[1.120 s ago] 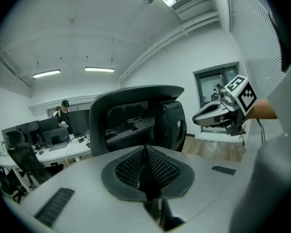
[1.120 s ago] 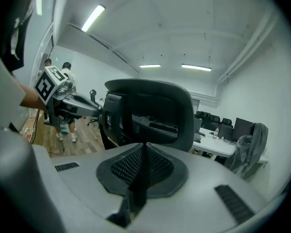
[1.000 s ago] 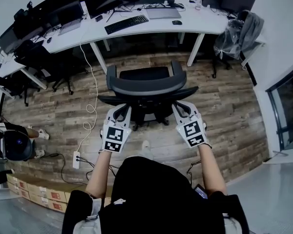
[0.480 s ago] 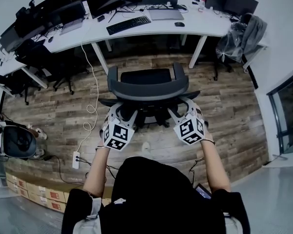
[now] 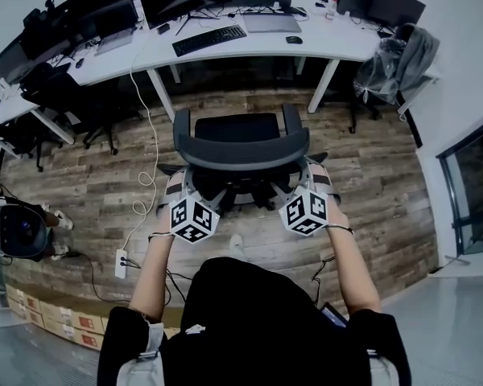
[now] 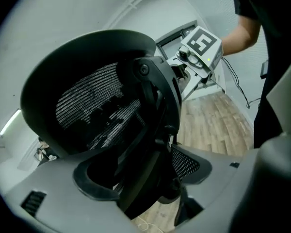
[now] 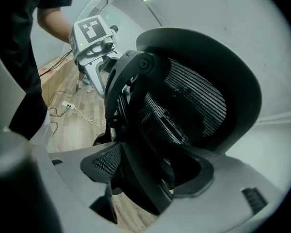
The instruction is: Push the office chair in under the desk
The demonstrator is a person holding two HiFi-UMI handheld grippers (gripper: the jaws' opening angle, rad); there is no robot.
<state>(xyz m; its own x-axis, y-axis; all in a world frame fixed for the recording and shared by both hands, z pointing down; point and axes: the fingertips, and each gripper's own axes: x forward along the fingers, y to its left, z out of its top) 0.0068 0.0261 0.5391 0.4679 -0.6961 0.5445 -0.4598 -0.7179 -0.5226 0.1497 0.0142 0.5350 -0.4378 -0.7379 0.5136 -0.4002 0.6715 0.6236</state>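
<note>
Jaws of left gripper (image 5: 179, 188) and right gripper (image 5: 312, 175), just opened, straddle chair (image 5: 241, 153).

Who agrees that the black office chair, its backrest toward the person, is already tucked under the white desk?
Wrong: the head view shows the office chair standing short of the white desk, out on the wood floor. The rest holds.

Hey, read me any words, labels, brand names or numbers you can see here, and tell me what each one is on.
No text here can be read.
Left marker cube and right marker cube: black-and-white square patterns only, no letters.
Cardboard boxes: orange labels, print too small to read.
Keyboard: key legends too small to read.
</note>
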